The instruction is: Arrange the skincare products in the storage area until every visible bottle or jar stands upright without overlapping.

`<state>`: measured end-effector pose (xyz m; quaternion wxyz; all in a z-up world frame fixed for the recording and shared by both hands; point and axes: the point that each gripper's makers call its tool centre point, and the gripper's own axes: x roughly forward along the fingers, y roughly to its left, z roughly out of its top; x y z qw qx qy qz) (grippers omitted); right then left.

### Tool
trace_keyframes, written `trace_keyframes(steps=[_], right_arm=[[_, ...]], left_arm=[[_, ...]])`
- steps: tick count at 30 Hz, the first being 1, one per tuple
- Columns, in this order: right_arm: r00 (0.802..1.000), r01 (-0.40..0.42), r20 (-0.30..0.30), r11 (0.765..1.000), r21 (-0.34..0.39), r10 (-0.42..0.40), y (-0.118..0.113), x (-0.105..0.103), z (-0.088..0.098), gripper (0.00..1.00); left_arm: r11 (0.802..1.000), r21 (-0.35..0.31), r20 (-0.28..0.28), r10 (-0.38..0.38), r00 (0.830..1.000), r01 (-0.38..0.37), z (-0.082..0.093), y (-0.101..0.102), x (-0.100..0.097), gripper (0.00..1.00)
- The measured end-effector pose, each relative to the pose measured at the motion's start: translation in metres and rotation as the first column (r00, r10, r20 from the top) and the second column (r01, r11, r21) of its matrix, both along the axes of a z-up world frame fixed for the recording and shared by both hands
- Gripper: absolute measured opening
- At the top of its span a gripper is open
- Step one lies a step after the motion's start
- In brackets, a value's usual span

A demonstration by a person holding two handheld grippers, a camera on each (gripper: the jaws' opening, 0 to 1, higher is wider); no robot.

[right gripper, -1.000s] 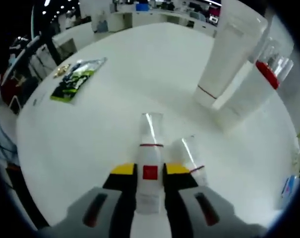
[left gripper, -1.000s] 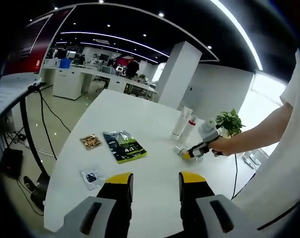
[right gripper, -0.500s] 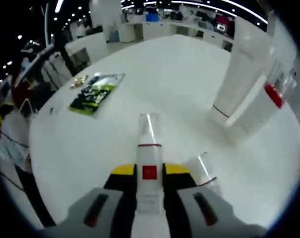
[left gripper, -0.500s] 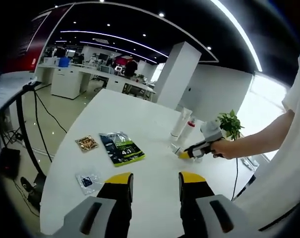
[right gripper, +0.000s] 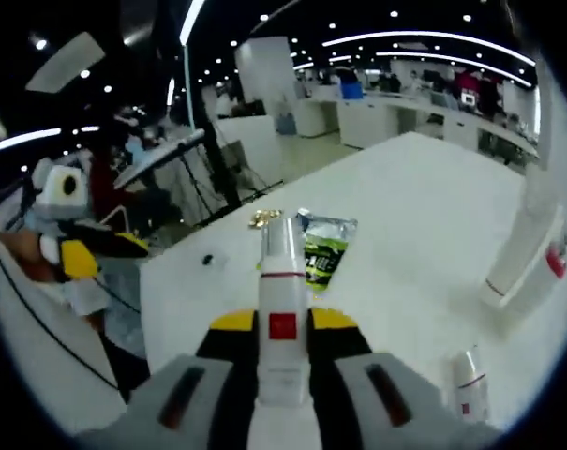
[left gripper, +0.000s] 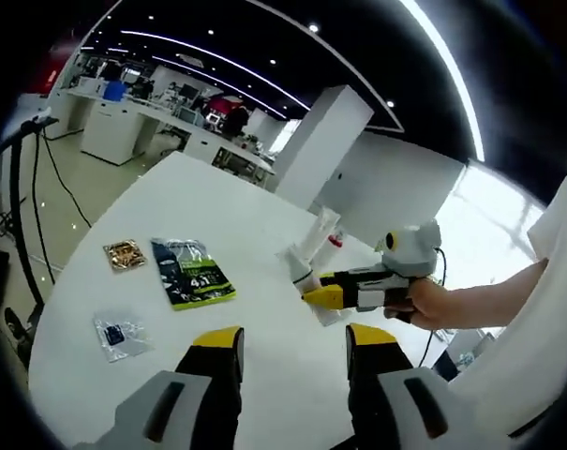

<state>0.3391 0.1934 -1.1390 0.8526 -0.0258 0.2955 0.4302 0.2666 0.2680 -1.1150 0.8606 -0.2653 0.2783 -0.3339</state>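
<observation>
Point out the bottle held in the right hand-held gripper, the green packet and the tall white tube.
Held bottle [right gripper: 283, 281], right gripper view, on its neck above the red label.
Green packet [left gripper: 191, 274], left gripper view, middle of its printed face.
Tall white tube [right gripper: 527, 251], right gripper view, mid-body.

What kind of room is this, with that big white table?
Most likely an open-plan office. Behind the white table stand rows of white desks, a square white pillar and a dark ceiling with strip lights.
</observation>
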Motion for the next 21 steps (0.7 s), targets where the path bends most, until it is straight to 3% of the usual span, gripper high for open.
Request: trace_keyframes(steps=[1,3,5,6,9,11,16,19,21], right_arm=[[1.0,-0.018,0.006,0.999,0.032,0.018,0.01,-0.005,0.008,0.17],[1.0,-0.03,0.004,0.998,0.062,0.03,0.02,-0.01,0.015,0.17],[0.999,-0.053,0.009,0.996,0.078,0.053,0.029,-0.015,0.019,0.17],[0.998,-0.063,0.012,0.994,0.093,0.062,0.034,-0.018,0.023,0.17],[0.996,-0.093,0.022,0.99,0.106,0.091,0.044,-0.024,0.029,0.17],[0.994,-0.107,0.021,0.987,0.123,0.106,0.047,-0.026,0.031,0.17],[0.993,-0.118,0.026,0.982,0.146,0.115,0.046,-0.028,0.038,0.17],[0.992,-0.124,0.036,0.981,0.146,0.12,0.045,-0.028,0.042,0.17],[0.991,-0.129,0.046,0.981,0.148,0.123,0.044,-0.028,0.044,0.17]], left_arm=[[0.999,-0.042,0.01,-0.032,0.999,0.032,0.006,-0.004,-0.004,0.38],[0.999,-0.037,0.015,-0.03,0.999,0.03,0.008,-0.004,-0.004,0.27],[0.999,-0.041,0.026,-0.029,0.999,0.03,0.012,-0.005,-0.004,0.24],[0.996,-0.083,0.015,-0.021,1.0,0.022,0.017,-0.006,-0.004,0.2],[0.992,-0.121,0.028,-0.044,0.999,0.047,0.027,-0.007,-0.007,0.0],[0.975,-0.201,0.032,-0.084,0.996,0.089,0.042,-0.012,-0.014,0.0],[0.979,-0.184,0.047,-0.084,0.995,0.091,0.045,-0.015,-0.01,0.0],[0.98,-0.173,0.093,-0.083,0.992,0.098,0.05,-0.016,-0.007,0.0],[0.98,-0.176,0.094,-0.081,0.992,0.096,0.051,-0.015,-0.006,0.06]])
